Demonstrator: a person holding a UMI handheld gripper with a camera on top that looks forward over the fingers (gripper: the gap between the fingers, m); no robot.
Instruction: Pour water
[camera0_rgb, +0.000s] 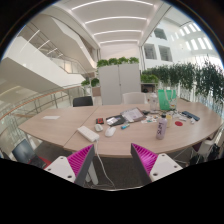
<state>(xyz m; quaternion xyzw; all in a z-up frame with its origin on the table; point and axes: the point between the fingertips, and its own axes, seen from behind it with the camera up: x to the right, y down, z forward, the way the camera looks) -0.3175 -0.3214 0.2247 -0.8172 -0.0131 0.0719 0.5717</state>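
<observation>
Bright atrium light falls on a long wooden bench (60, 125). At lower centre the tongs (112, 160) stand spread, holding nothing. Right of centre, well beyond them, an upright green container (164, 100), likely the pourer, waits among clutter.

I am looking across a large curved wooden table (75, 128) that is carrying scattered papers and small clutter. Dark chairs (83, 101) are standing along its far side. White cabinets (120, 82) are lining the back wall, with potted plants (117, 61) sitting on top. Long ceiling light strips (112, 20) are glowing overhead, and greenery (186, 76) is filling the right side.
</observation>
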